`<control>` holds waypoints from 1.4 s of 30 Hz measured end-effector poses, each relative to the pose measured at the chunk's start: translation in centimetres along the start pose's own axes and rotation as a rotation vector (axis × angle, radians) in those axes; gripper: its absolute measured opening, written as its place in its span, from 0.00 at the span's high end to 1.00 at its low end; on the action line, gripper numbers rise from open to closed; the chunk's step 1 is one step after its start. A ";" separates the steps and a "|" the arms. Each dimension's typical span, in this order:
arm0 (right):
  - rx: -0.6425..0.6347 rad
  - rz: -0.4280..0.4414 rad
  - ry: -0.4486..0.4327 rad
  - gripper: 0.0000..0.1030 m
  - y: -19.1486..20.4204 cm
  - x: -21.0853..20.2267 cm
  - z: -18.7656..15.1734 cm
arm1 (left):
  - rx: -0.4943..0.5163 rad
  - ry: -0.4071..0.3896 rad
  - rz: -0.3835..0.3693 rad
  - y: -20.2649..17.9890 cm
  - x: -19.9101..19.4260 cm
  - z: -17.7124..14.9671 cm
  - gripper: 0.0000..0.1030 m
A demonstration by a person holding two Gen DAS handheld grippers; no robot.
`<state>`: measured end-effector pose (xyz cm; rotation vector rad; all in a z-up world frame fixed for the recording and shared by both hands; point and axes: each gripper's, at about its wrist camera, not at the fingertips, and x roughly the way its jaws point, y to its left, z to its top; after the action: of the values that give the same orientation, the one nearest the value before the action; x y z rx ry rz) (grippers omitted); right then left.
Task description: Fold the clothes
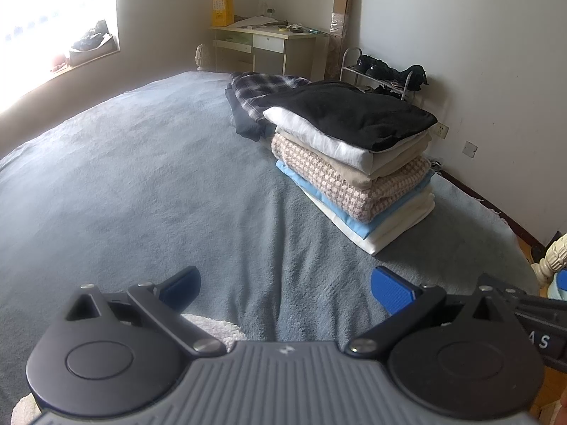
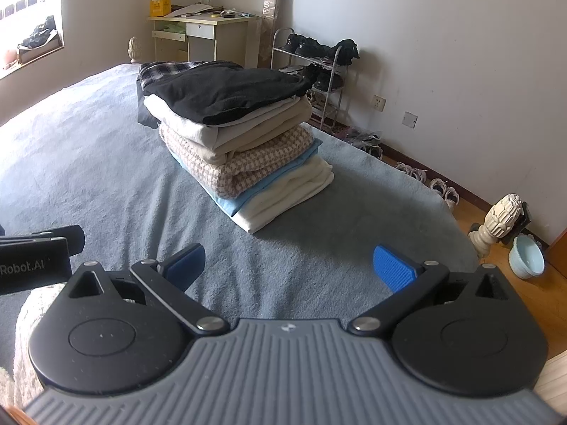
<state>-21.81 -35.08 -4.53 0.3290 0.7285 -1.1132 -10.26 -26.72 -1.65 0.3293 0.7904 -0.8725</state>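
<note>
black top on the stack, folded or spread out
Folded. The black top lies as a compact flat layer on the stack, its edges roughly matching the folded pieces beneath.

Bright daylight comes in from the window (image 1: pixel 53 17); in the left wrist view the window is so bright it turns all white, and glare spills onto the sill under it; the bed (image 1: pixel 141 184) is lit softly, brighter on the side near the window; the pile of folded clothes (image 1: pixel 354 156) drops a soft shadow on its side away from the window; both pictures bend round at the edges; far from the window, the corners go dark.
</note>
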 end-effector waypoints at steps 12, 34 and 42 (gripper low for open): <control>-0.002 0.000 0.001 0.01 0.0 0.0 0.0 | -0.002 0.002 0.002 0.0 -0.1 0.0 0.00; -0.002 0.005 0.001 0.01 0.3 0.0 -0.3 | -0.004 0.004 0.010 0.1 -0.1 0.0 0.00; -0.004 0.007 0.002 0.01 0.3 0.0 -0.2 | -0.002 0.005 0.009 0.2 -0.1 0.1 0.00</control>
<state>-21.61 -34.85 -4.68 0.3294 0.7304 -1.1049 -10.09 -26.58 -1.54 0.3330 0.7936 -0.8630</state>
